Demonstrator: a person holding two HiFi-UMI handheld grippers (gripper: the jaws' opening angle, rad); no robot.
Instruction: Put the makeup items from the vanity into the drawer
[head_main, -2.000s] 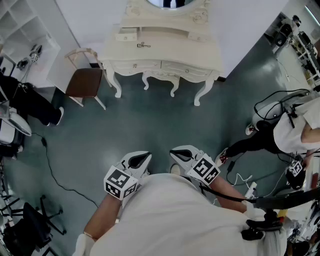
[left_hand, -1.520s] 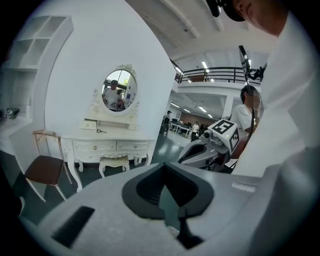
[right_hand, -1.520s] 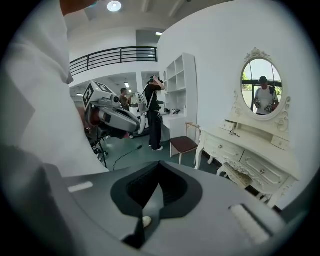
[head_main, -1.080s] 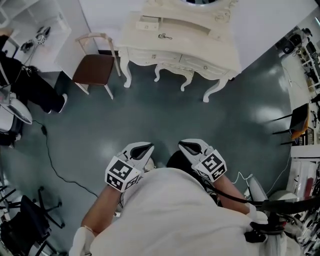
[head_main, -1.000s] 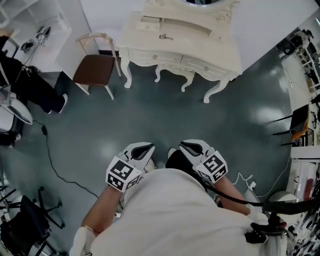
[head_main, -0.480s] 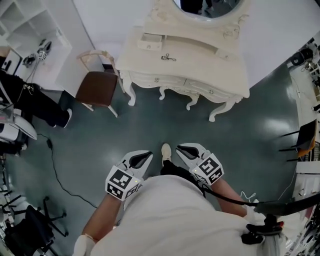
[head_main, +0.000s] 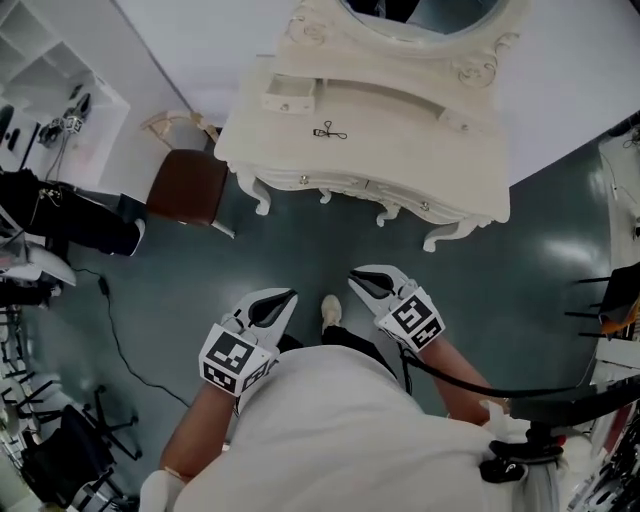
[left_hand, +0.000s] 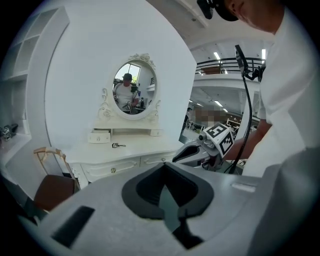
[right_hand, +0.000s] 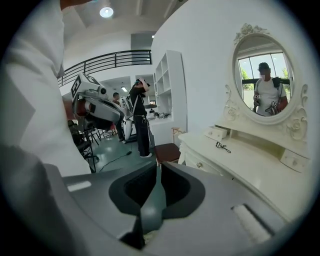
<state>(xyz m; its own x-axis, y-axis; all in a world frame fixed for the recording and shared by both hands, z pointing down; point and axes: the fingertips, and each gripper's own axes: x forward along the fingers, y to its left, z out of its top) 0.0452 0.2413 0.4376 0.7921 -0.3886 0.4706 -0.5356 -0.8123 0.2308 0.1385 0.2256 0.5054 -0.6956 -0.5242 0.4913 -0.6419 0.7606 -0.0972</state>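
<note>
A cream vanity (head_main: 400, 130) with an oval mirror stands ahead of me across the floor. On its top lies a small black eyelash curler (head_main: 329, 131), which also shows in the left gripper view (left_hand: 118, 145) and the right gripper view (right_hand: 223, 146). Two front drawers with knobs (head_main: 305, 180) are closed. A little drawer box (head_main: 289, 93) sits at the back left of the top. My left gripper (head_main: 290, 294) and right gripper (head_main: 354, 273) are held close to my body, well short of the vanity. Both are shut and hold nothing.
A chair with a brown seat (head_main: 187, 187) stands left of the vanity. A person in black (head_main: 60, 215) is at the far left by white shelves. A cable (head_main: 120, 340) runs over the grey floor. My shoe (head_main: 330, 308) shows between the grippers.
The vanity has come nearer and larger in the head view as I walked toward it. Both grippers stay shut and empty in front of my body.
</note>
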